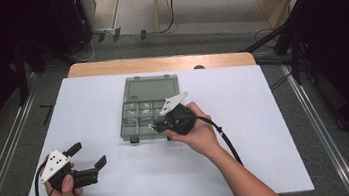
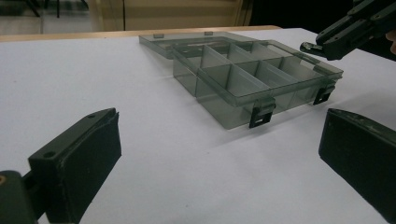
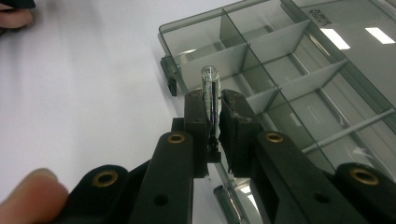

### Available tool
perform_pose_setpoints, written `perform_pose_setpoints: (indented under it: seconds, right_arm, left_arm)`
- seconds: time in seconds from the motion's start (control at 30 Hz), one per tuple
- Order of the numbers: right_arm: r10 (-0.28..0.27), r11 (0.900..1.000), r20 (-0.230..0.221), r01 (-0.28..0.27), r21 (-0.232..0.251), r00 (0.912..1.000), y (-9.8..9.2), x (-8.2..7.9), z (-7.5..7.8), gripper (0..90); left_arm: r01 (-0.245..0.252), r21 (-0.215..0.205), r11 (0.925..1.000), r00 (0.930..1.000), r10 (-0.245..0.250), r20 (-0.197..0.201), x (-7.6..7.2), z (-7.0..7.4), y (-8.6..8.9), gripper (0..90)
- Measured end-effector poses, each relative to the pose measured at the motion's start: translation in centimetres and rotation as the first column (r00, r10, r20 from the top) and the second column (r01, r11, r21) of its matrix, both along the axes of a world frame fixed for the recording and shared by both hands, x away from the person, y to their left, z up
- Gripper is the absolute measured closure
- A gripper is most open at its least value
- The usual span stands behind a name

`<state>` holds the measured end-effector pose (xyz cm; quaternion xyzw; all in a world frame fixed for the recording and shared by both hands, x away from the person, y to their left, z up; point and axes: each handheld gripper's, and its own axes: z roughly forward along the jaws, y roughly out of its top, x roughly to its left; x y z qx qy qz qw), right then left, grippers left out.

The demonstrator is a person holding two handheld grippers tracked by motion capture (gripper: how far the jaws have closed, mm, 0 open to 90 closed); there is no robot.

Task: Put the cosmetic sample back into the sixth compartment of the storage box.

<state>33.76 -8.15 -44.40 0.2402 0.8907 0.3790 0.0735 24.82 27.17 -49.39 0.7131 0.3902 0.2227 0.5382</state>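
Small clear tube (image 3: 210, 95): slender, transparent, rounded tip up, nearly upright, pinched at its lower half. It stands over the front edge of the compartment box (image 3: 299, 70). Box: smoky grey translucent plastic, divided into cells, lid (image 1: 152, 86) open flat behind, black latches in front, on white surface (image 1: 88, 108).

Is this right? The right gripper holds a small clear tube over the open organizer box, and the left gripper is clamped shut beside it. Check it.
Not quite. The left gripper is open: the left gripper view shows its jaws wide apart with nothing between them. The rest holds: the right gripper is shut on the small clear tube over the open organizer box.
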Motion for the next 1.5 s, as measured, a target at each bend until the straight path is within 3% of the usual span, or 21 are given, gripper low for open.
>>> perform_pose_setpoints:
  seconds: [0.97,1.37,1.5]
  right_arm:
    - [-0.018,1.0,-0.001,0.018,-0.009,0.9998,3.5,1.5,-0.6,82.5]
    - [-0.06,0.998,-0.014,0.06,-0.024,0.9981,4.0,2.1,-1.4,82.5]
    - [-0.077,0.996,0.003,0.077,-0.04,0.997,4.2,2.2,-1.6,82.5]
  left_arm:
    - [0.008,-0.004,1.0,1.0,-0.008,0.004,0.0,0.0,0.0,0.0]
    - [0.009,-0.003,1.0,0.9999,-0.009,0.004,0.0,0.0,0.0,0.0]
    - [0.01,-0.004,0.9999,0.9999,-0.01,0.005,0.0,0.0,0.0,0.0]
